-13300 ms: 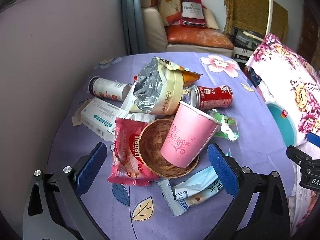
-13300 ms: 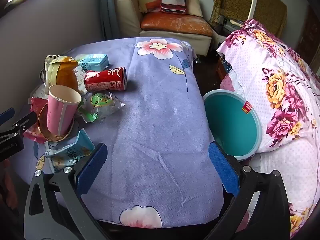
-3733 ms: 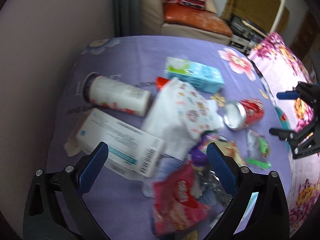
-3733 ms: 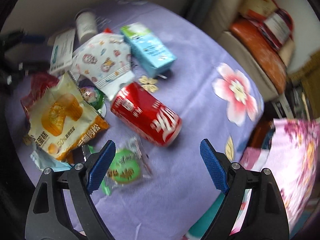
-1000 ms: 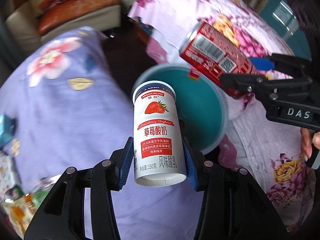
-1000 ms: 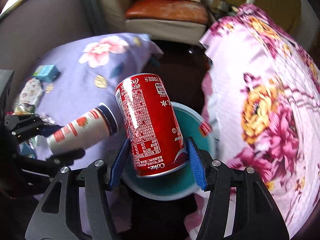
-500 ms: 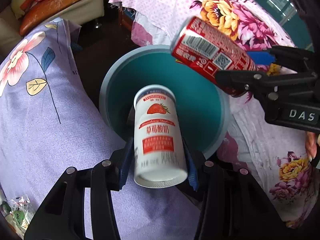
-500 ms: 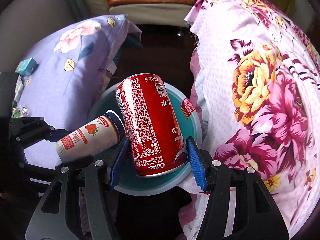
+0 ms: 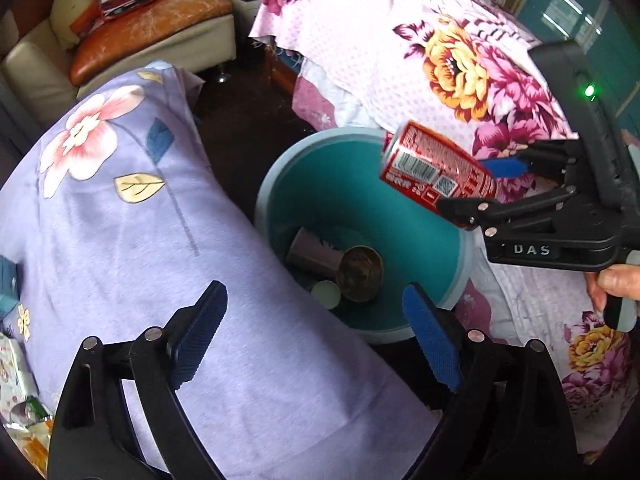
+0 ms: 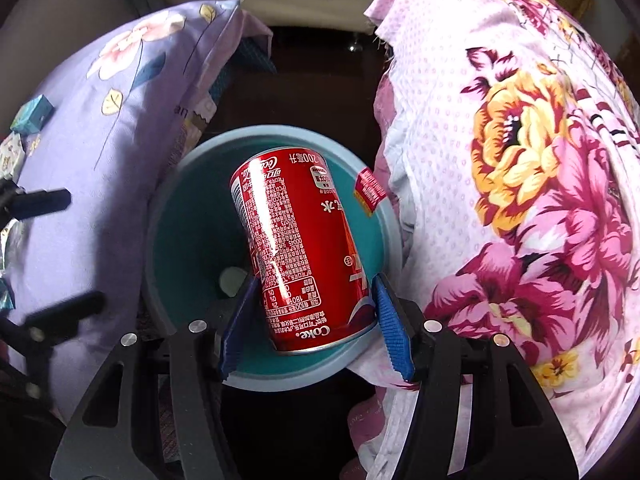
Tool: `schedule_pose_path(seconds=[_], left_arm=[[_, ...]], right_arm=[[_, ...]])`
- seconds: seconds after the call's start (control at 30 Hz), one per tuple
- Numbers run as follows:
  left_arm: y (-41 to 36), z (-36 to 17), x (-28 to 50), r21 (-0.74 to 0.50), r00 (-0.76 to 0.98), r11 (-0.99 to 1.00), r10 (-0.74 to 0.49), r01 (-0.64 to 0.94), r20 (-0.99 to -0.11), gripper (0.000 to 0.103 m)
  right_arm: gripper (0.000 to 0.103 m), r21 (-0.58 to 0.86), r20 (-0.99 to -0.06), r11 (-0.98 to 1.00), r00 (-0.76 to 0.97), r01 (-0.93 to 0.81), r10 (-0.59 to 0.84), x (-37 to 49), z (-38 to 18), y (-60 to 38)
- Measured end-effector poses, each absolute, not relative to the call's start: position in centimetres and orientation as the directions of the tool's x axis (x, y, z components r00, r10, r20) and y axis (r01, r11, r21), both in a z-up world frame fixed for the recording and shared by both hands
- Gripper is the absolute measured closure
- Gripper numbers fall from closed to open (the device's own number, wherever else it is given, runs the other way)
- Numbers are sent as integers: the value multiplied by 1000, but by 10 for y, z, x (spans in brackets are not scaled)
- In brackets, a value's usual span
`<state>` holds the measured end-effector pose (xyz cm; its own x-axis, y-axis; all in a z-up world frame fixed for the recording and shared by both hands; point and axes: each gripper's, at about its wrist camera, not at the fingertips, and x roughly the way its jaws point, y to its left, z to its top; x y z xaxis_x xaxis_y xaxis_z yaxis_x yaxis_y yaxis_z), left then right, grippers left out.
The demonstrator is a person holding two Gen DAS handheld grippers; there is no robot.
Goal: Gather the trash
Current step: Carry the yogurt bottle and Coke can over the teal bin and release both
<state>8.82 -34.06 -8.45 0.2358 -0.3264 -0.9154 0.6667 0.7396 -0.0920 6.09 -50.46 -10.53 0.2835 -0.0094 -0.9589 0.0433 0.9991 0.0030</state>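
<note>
A teal bin (image 9: 360, 184) stands on the floor between the purple-clothed table and the floral-covered furniture. Inside lie a pink cup (image 9: 312, 254), a wicker bowl (image 9: 360, 274) and the white yoghurt bottle (image 9: 326, 294), bottom up. My left gripper (image 9: 316, 332) is open and empty at the bin's near rim. My right gripper (image 10: 316, 316) holds a red Coke can (image 10: 296, 248) above the bin (image 10: 192, 216); the can also shows in the left wrist view (image 9: 436, 172), tilted over the bin's right rim.
The purple floral tablecloth (image 9: 120, 208) lies left of the bin, with leftover wrappers (image 9: 24, 412) at its far left edge. A pink floral cover (image 10: 520, 160) is on the right. A cream sofa with an orange cushion (image 9: 152, 28) stands at the back.
My left gripper has opened and the yoghurt bottle has dropped into the bin. My right gripper with the can has moved further over the bin.
</note>
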Motion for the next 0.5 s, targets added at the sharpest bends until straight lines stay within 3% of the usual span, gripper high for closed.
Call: schedule_pose_path(seconds=[0.1,0.2,0.5], left_arm=[[-330,-80,89,-102,240,754,-330,648,-913,13],[-321,-73,87,-107,244,763,-332,638,-911,13],[-282,-54,77,-116,272,787,-342,606,-899,13]], right_arm=[[46,6,-960,999,281,50,-8,62,-103,-502],[32,0,-955,998,295,56,-17,61,-98,-500],[27,-6,-947,999,320,40,-19,49,-70,-477]])
